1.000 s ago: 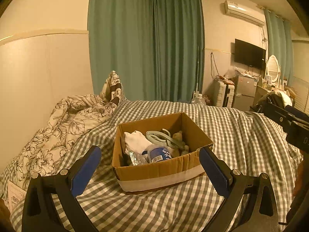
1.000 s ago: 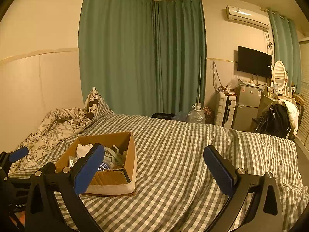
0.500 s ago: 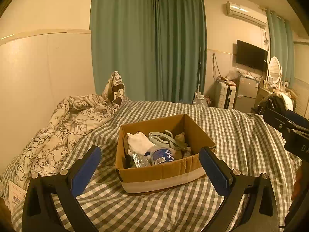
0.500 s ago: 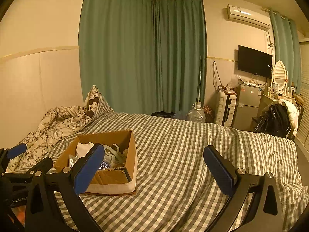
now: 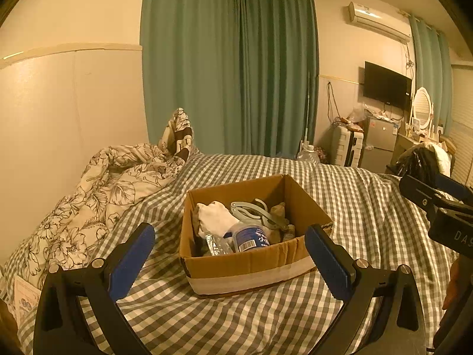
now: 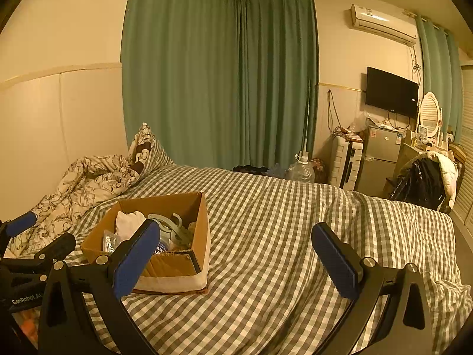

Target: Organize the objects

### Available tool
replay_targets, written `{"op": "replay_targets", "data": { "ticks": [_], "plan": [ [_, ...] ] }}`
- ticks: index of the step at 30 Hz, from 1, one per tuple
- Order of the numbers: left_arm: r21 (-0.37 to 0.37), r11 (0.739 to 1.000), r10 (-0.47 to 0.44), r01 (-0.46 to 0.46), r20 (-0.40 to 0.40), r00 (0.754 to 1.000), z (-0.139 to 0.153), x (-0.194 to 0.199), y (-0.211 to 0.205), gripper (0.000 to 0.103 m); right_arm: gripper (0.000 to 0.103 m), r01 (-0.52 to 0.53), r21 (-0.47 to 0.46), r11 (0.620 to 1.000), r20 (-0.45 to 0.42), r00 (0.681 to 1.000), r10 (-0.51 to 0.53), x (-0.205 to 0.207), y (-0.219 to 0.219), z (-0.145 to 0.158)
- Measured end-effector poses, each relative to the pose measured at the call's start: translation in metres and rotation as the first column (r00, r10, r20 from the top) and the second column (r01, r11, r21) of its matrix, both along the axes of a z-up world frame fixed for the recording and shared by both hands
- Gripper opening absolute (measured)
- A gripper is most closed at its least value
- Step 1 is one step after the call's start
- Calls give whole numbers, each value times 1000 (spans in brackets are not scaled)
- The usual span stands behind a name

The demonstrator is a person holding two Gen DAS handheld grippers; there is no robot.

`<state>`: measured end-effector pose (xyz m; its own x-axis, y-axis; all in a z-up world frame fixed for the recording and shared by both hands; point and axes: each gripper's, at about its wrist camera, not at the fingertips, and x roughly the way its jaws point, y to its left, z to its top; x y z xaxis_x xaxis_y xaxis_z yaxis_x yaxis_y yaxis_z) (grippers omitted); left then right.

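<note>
An open cardboard box [image 5: 251, 269] sits on the checked bed. In it lie a white cloth [image 5: 217, 217], a plastic bottle with a blue label [image 5: 249, 238], a grey hanger-like piece [image 5: 254, 211] and some crinkled foil. My left gripper [image 5: 229, 259] is open and empty, just in front of the box. My right gripper [image 6: 236, 251] is open and empty, over the bed to the right of the box [image 6: 177, 266]. The right gripper also shows at the right edge of the left wrist view [image 5: 437, 204].
A flowered duvet [image 5: 97, 195] is bunched at the left by the wall. The checked bedspread [image 6: 295, 222] stretches to the right. Beyond the bed stand green curtains [image 6: 221, 88], a water jug [image 6: 301, 171], a suitcase [image 6: 346, 159], a small fridge [image 6: 381, 156] and a chair with clothes [image 6: 425, 180].
Both views have shifted slightly, so the box sits a little more to the right in each. Both grippers stay open and empty.
</note>
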<state>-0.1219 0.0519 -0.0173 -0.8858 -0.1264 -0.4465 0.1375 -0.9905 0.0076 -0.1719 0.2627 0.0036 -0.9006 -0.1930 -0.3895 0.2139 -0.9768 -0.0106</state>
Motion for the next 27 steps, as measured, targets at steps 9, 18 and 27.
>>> {"op": "replay_targets", "data": {
  "ticks": [9, 18, 27],
  "plan": [
    [11, 1000, 20, -20, -4, 1000, -1, 2, -6, 103, 103, -7, 18, 1000, 16, 1000, 7, -3, -5, -4],
    [13, 999, 35, -35, -1, 999, -3, 2, -11, 103, 103, -8, 21, 1000, 19, 1000, 8, -3, -7, -6],
    [-8, 999, 40, -40, -1, 999, -3, 4, -9, 103, 103, -8, 25, 1000, 25, 1000, 8, -3, -9, -8]
  ]
}}
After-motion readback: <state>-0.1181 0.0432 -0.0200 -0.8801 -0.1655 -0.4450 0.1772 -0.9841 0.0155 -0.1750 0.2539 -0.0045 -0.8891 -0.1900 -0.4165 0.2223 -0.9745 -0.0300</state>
